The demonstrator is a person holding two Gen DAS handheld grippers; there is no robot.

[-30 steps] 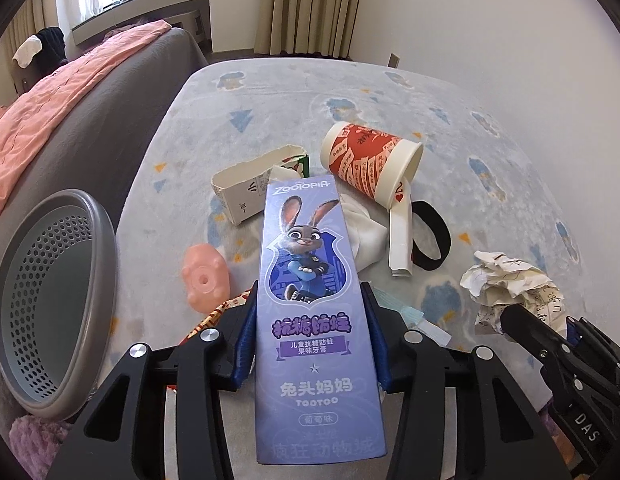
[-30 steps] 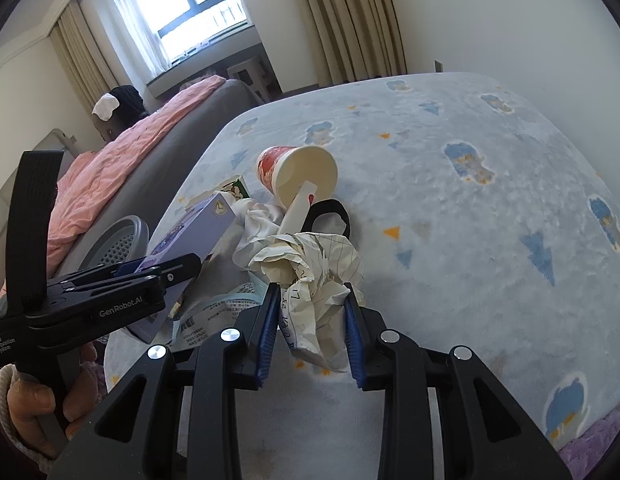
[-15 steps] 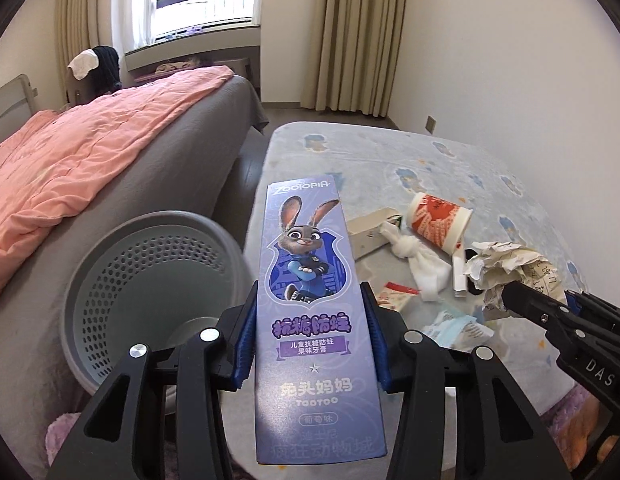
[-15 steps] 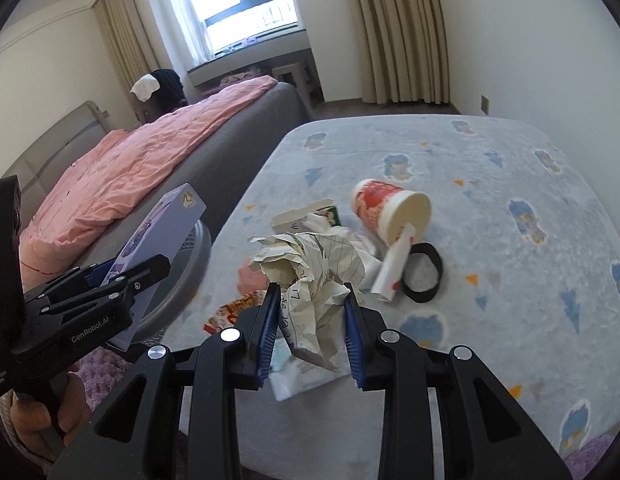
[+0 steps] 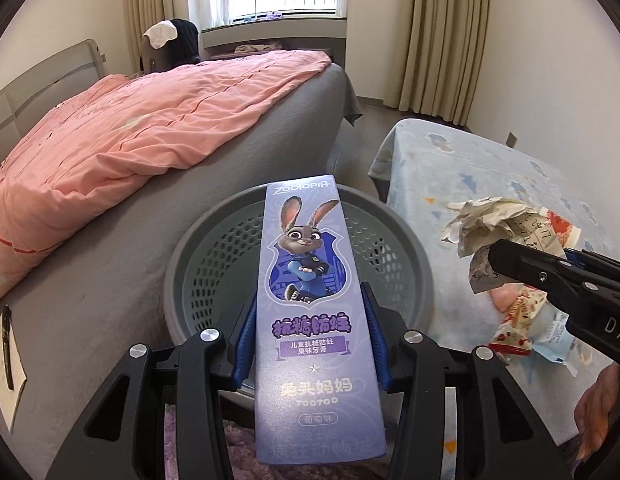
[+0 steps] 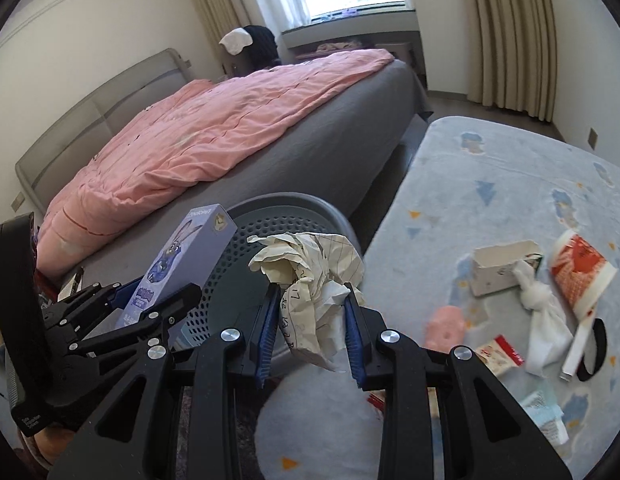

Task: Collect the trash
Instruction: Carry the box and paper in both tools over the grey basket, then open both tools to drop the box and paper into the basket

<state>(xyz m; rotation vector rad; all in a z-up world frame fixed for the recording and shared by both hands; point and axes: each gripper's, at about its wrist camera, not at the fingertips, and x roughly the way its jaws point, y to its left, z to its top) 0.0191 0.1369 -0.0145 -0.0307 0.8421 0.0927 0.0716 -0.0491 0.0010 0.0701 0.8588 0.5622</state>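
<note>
My left gripper is shut on a tall purple toothpaste box with a cartoon rabbit, held above the grey perforated bin. My right gripper is shut on a crumpled ball of lined paper, which hangs over the bin's right rim. The left wrist view shows the paper ball at the right, clamped by the right gripper. The right wrist view shows the box in the left gripper at the left.
On the pale blue mat lie a red paper cup, a torn white carton, a knotted white tissue, a pink toy and snack wrappers. A bed with a pink quilt stands left of the bin.
Both grippers swung left from the mat to over the bin, carrying the box and the paper ball. The bin moved from the left edge to the centre of both views.
</note>
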